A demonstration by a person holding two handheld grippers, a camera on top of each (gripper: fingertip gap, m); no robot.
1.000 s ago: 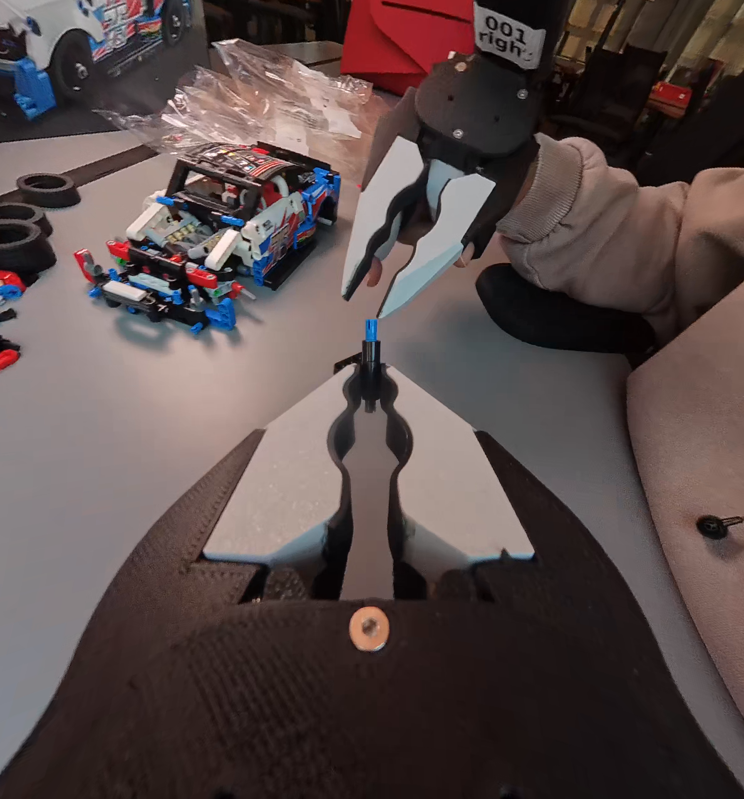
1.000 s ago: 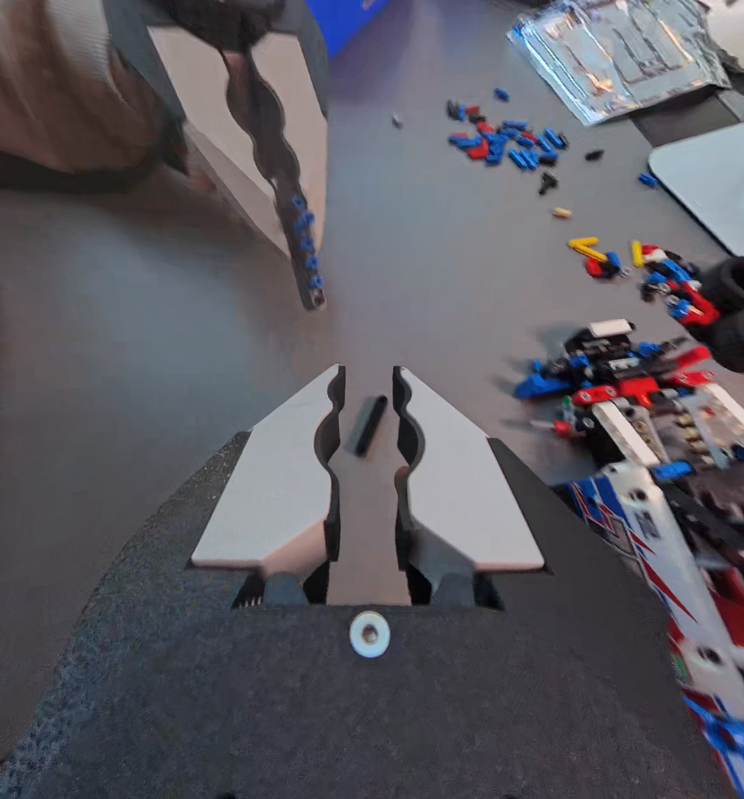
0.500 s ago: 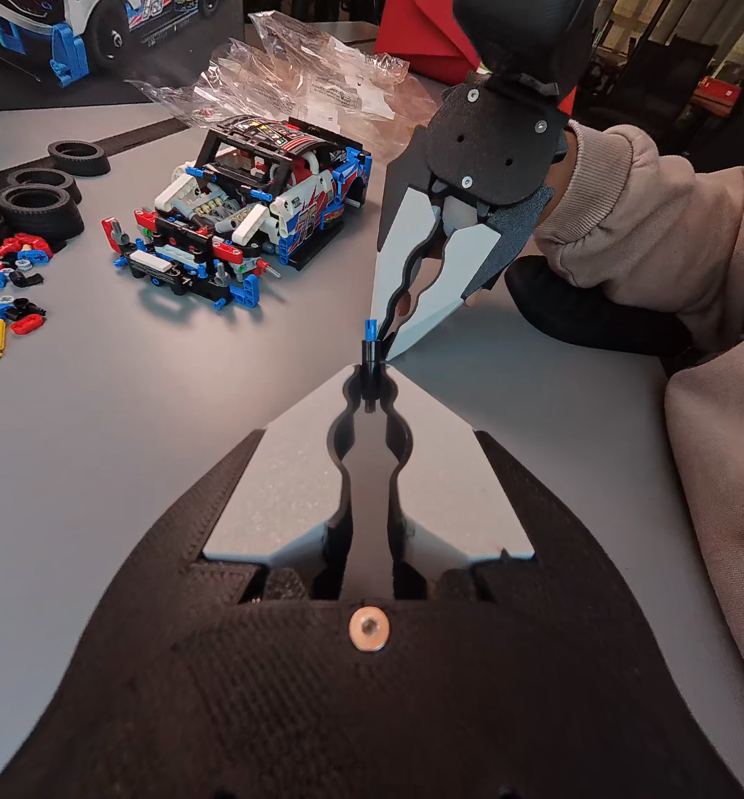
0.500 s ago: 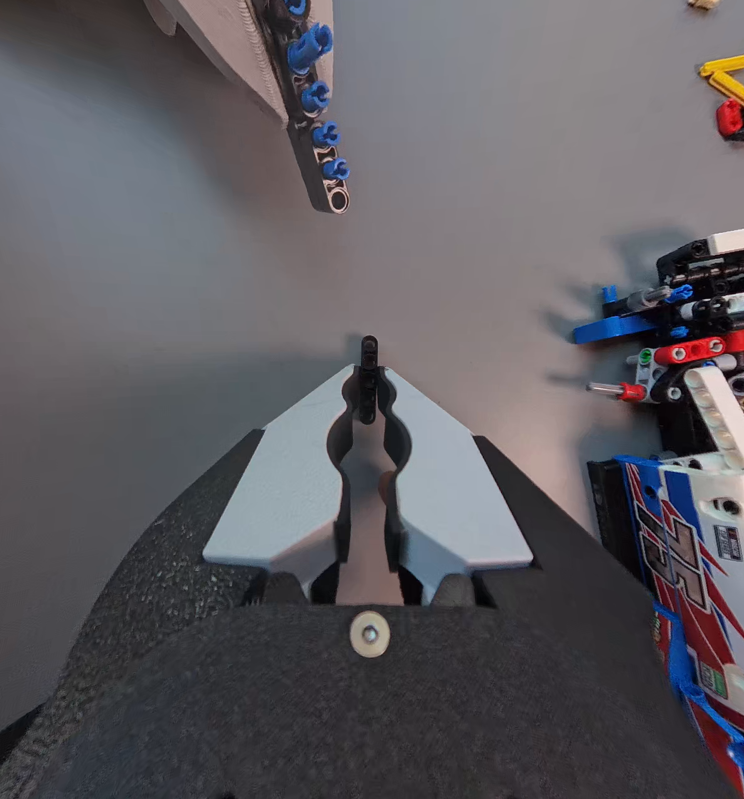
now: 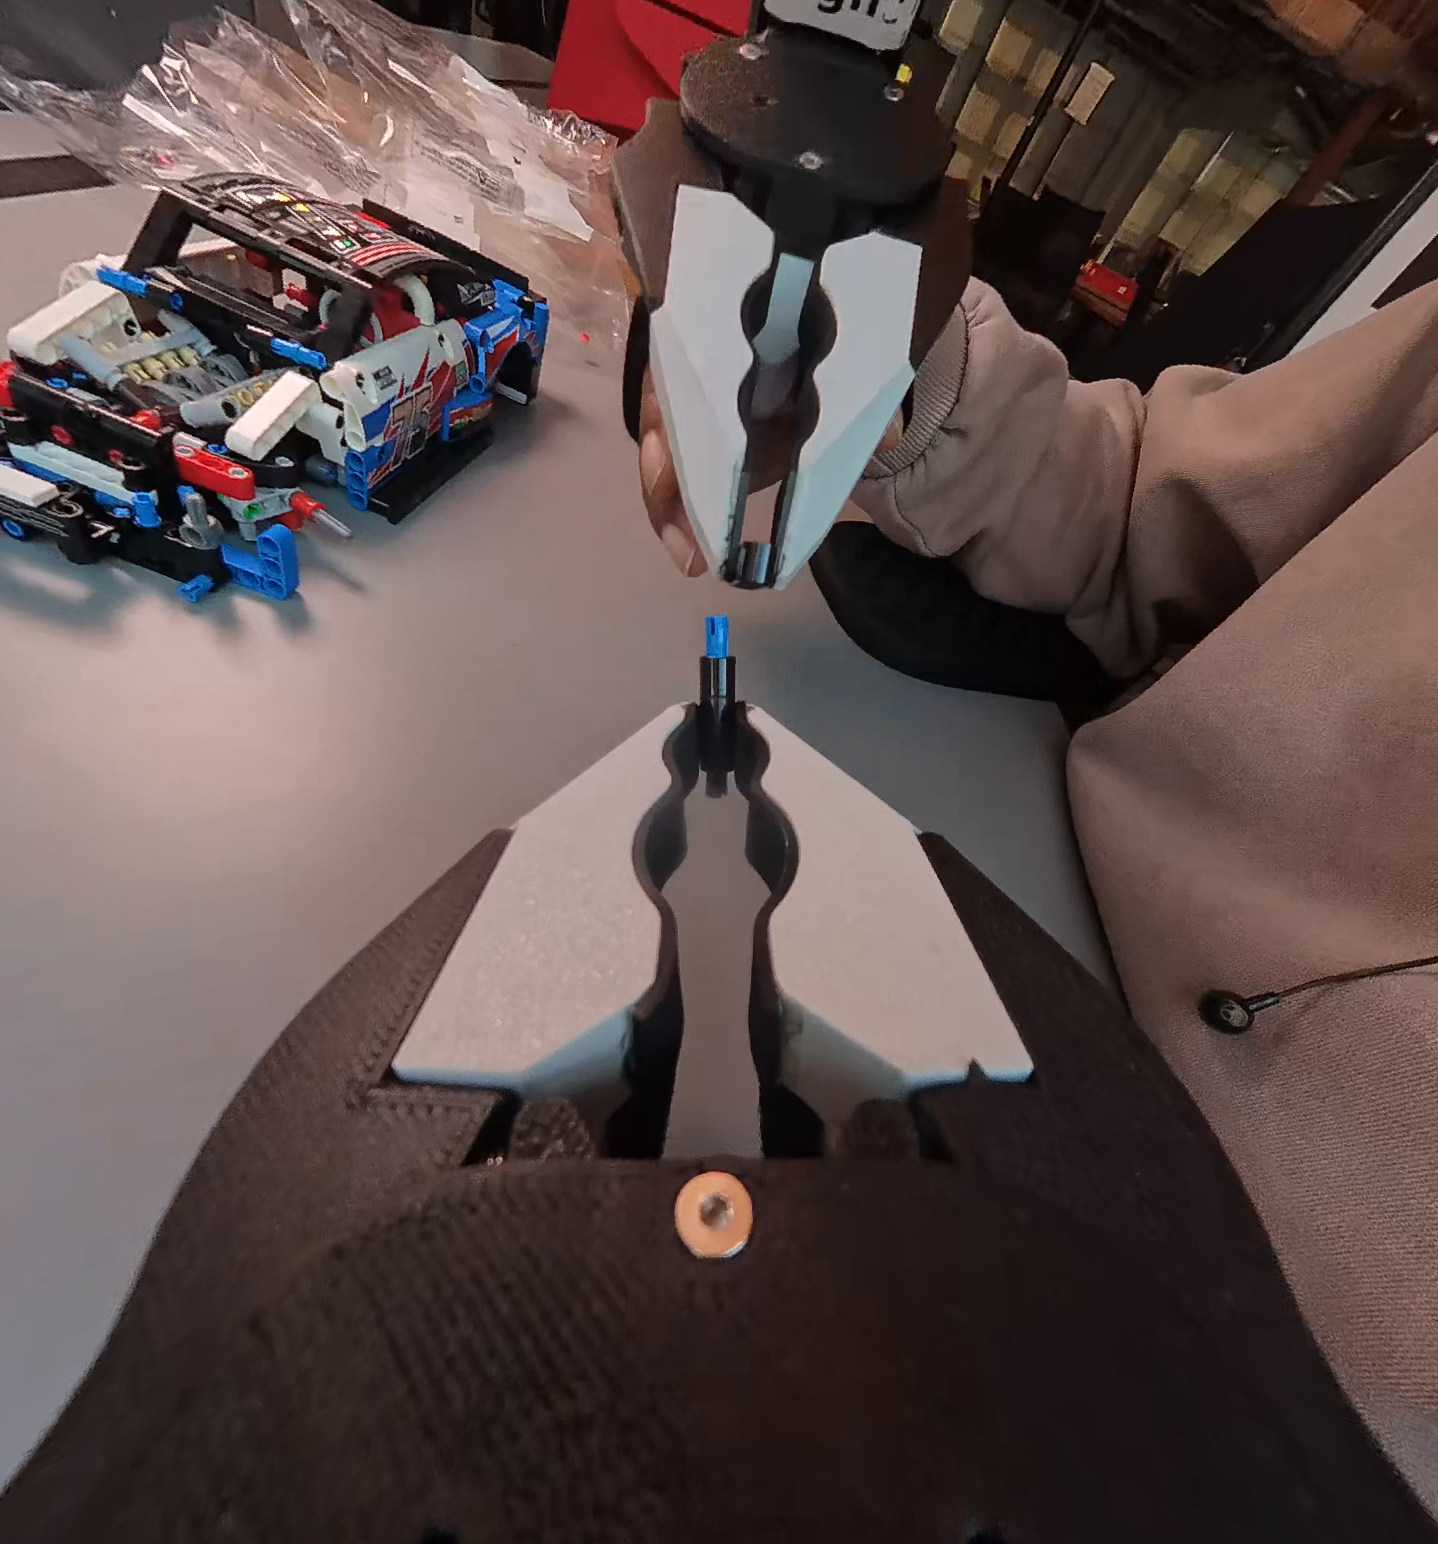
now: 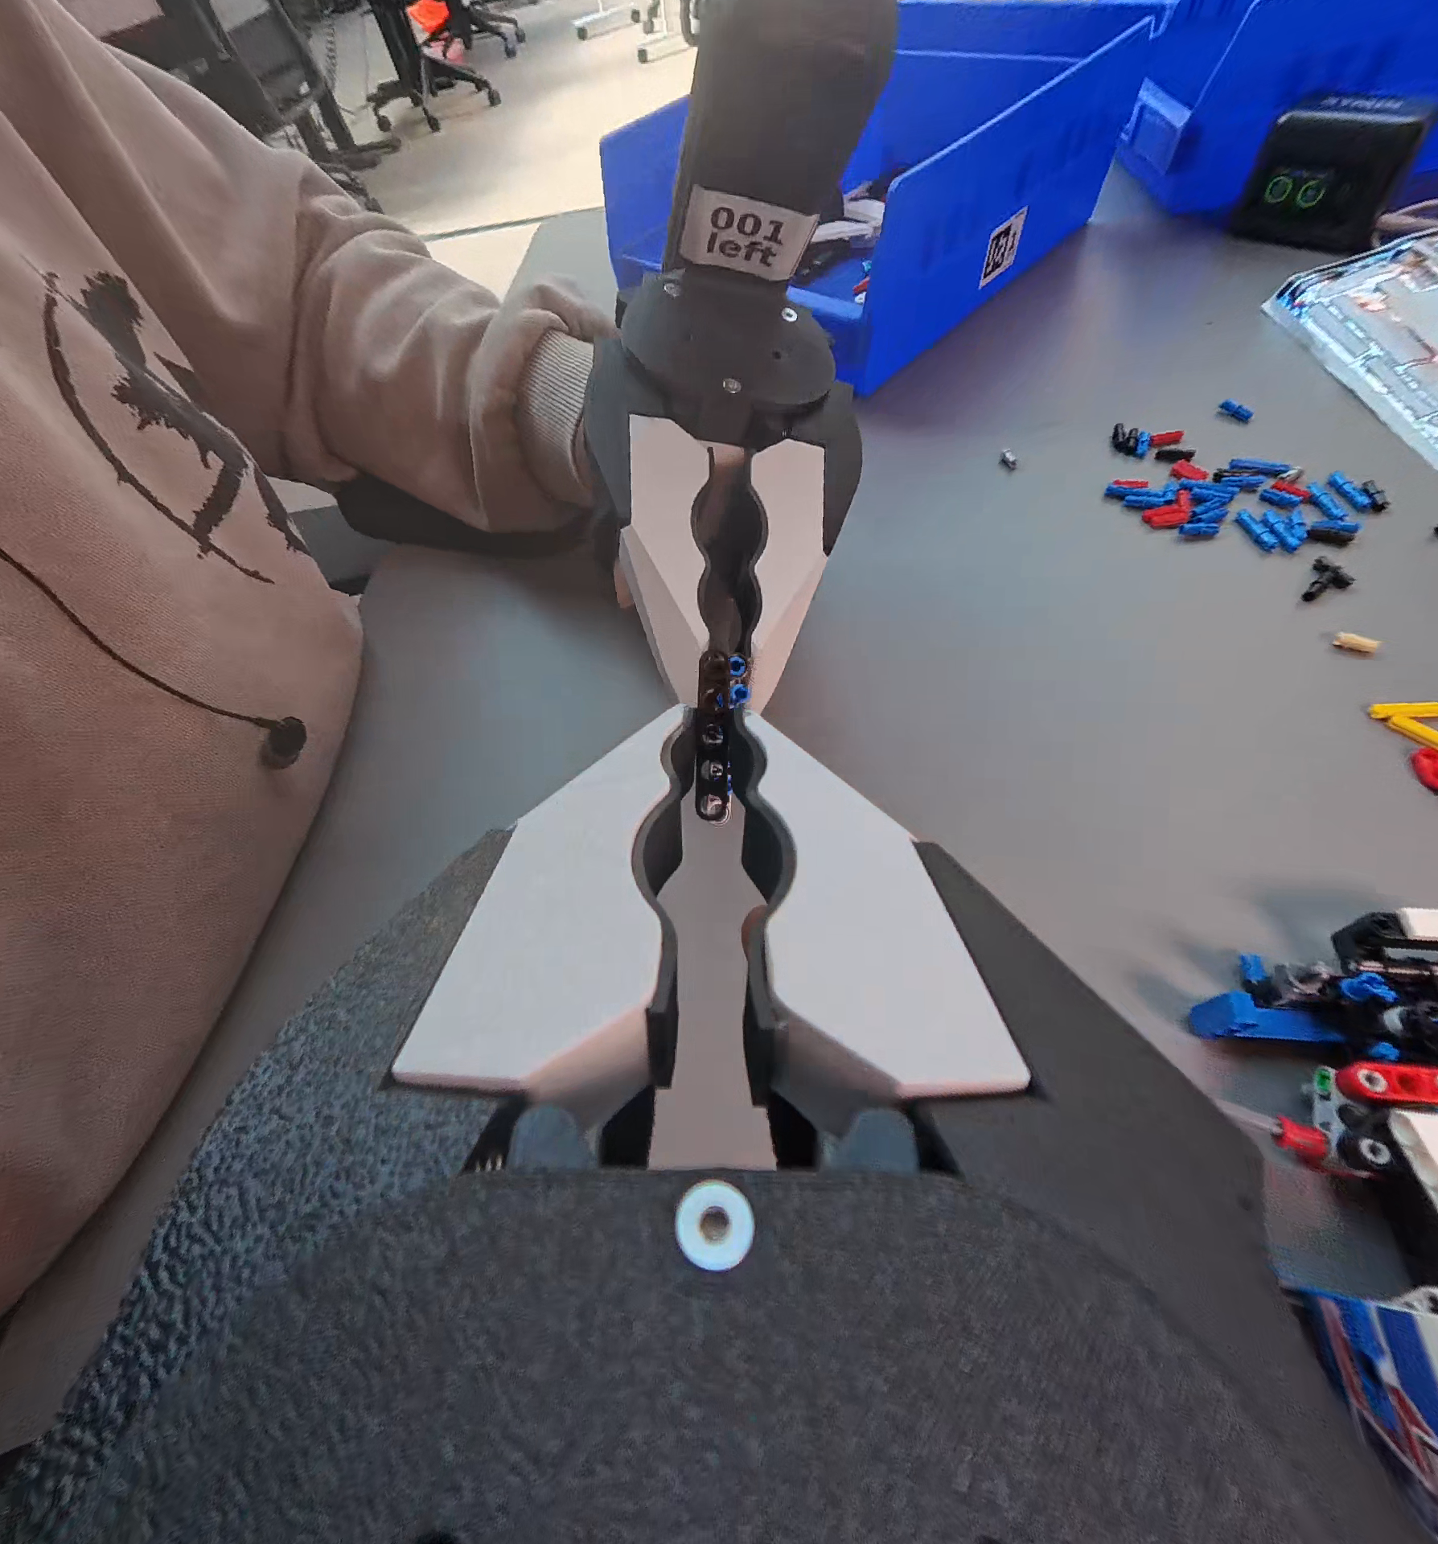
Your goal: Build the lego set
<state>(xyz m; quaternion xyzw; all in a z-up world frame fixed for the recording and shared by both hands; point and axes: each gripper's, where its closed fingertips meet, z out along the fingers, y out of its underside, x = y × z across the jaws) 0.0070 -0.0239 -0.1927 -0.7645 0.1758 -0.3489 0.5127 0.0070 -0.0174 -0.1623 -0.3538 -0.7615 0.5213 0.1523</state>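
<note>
My left gripper (image 5: pixel 717 710) is shut on a black beam with blue pins (image 5: pixel 716 660), seen end-on and held above the table. My right gripper (image 6: pixel 711 717) is shut on a short black beam (image 6: pixel 711 773). The two grippers point tip to tip. In the left wrist view the right gripper (image 5: pixel 751 572) hangs just beyond the blue pin, with a small gap. In the right wrist view the left gripper (image 6: pixel 722 693) and its pinned beam (image 6: pixel 731 678) meet my beam's end. The part-built lego car (image 5: pixel 281 359) stands on the grey table (image 5: pixel 198 794), also at the right (image 6: pixel 1409 1044).
Loose blue, red and black pins (image 6: pixel 1250 501) and yellow pieces (image 6: pixel 1417 723) lie on the table. Blue bins (image 6: pixel 991 209) and an instruction booklet (image 6: pixel 1401 334) are farther back. Clear plastic bags (image 5: pixel 323 109) lie behind the car. The person's beige sleeve (image 5: pixel 1200 501) is close. Both grippers' tips are close together, under 4 cm apart. The part-built lego car (image 5: pixel 281 359) is about equally far from each gripper, around 20 cm.
My right gripper shut on the short black beam on the table, lifted it and turned to face the left gripper. The left gripper kept its pinned beam and tilted upright.
</note>
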